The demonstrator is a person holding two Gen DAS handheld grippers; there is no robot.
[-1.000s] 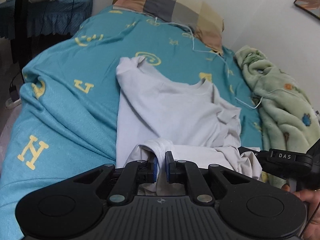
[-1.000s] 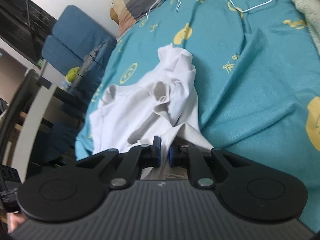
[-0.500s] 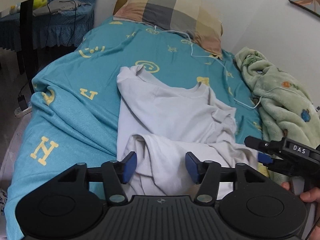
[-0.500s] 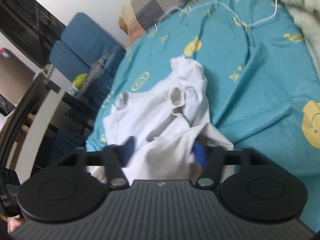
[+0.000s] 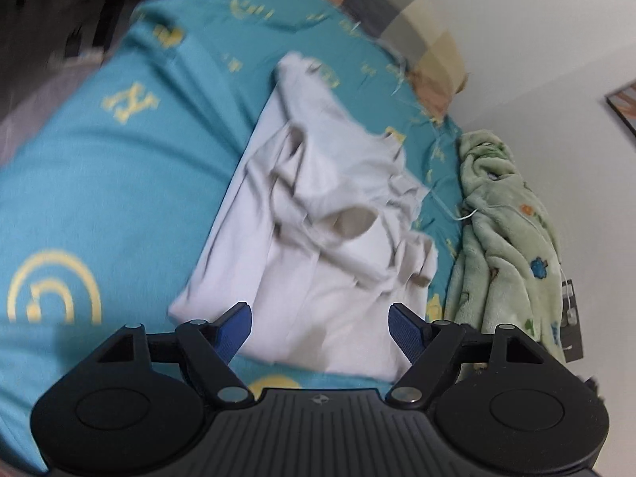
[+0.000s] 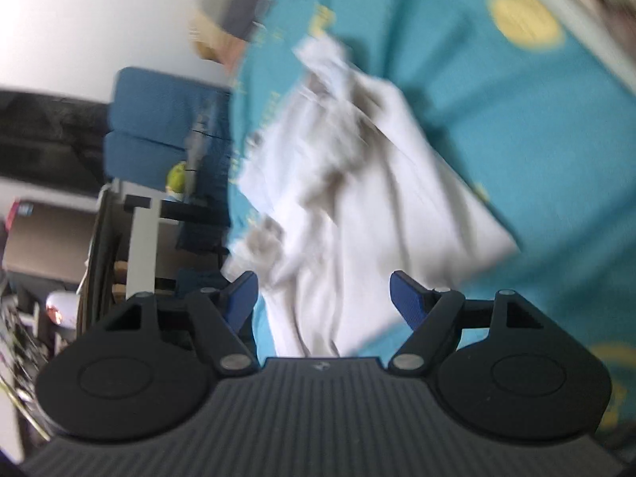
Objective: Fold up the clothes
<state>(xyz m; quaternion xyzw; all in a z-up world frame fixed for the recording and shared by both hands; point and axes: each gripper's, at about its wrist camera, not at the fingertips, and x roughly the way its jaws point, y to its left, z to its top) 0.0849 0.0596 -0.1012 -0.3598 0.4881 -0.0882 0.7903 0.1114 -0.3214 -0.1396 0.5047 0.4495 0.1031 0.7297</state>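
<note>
One white shirt (image 5: 318, 230) lies bunched in the bed's (image 5: 99, 183) middle, collar toward 12 o'clock. Both hand-held grippers, left (image 5: 320, 328) and right (image 6: 322, 298), are wide open and hold nothing. The loose upper layer could slide or crumple if only one layer is pinched. One pillow (image 5: 413, 35) and one blanket (image 5: 508, 246) are also there.

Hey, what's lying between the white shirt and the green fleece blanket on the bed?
In the left wrist view, a narrow strip of teal bedsheet with a thin white cable separates the white shirt from the green fleece blanket.
</note>
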